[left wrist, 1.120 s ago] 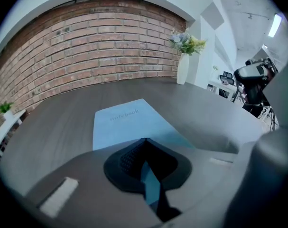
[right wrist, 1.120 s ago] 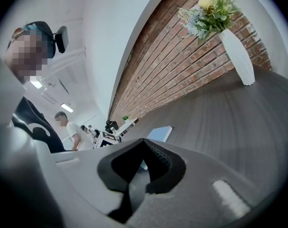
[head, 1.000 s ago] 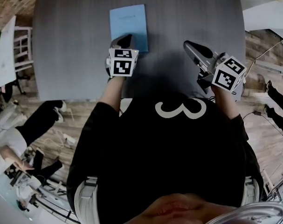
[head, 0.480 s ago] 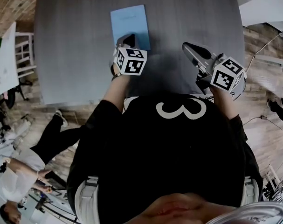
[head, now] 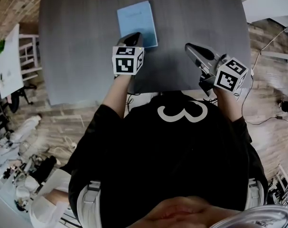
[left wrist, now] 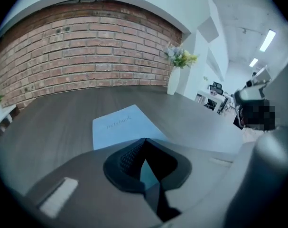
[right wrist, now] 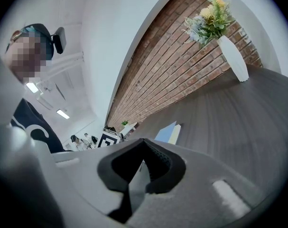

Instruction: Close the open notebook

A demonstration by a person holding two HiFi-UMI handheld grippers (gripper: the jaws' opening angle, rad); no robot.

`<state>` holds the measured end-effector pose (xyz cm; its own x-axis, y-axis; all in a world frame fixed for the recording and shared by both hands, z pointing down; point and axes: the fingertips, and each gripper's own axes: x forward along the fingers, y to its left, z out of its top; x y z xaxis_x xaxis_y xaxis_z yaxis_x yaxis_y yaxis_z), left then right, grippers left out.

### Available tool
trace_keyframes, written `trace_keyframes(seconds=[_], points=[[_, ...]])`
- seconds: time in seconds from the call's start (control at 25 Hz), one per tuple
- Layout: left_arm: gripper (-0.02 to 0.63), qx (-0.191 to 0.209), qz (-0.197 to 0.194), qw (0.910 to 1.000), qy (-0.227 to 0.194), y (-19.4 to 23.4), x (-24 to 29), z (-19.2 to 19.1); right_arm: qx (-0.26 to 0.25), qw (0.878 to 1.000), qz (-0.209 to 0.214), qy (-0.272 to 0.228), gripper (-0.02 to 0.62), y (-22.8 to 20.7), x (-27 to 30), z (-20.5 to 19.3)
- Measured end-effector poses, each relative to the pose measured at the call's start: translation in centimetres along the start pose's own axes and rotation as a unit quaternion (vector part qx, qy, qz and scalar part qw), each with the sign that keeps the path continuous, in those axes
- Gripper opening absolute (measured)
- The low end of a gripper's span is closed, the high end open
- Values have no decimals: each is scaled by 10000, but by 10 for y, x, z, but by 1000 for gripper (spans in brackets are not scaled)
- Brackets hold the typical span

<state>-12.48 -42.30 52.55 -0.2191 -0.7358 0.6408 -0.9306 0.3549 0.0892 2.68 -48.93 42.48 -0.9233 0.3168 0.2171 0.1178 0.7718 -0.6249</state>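
The light-blue notebook lies closed and flat on the grey surface, cover up, toward the far side from the person. The left gripper view shows a word printed in script on that cover. From the right gripper view it appears edge-on, with a pale strip of pages beside the blue cover.

The left tongs hang over the notebook's near edge. Whether they touch it cannot be told. Their own view shows them drawn together at the tips with nothing between them, only blue cover visible through the gap behind.

The right tongs sit well to the right of the notebook, above bare surface. They are likewise closed tip to tip and empty.

A white vase of flowers stands at the surface's far edge, before a brick wall.
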Motion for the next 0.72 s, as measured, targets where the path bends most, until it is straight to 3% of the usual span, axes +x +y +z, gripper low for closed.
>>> trace_keyframes(seconds=[0.28, 0.72], points=[[14, -466, -673, 9936, -772, -16, -71, 28, -317, 9990, 221, -214, 2, 36, 10, 4], [14, -1138, -1603, 9623, -1882, -26, -192, 37, -1002, 9917, 683, -436, 2, 126, 37, 4]])
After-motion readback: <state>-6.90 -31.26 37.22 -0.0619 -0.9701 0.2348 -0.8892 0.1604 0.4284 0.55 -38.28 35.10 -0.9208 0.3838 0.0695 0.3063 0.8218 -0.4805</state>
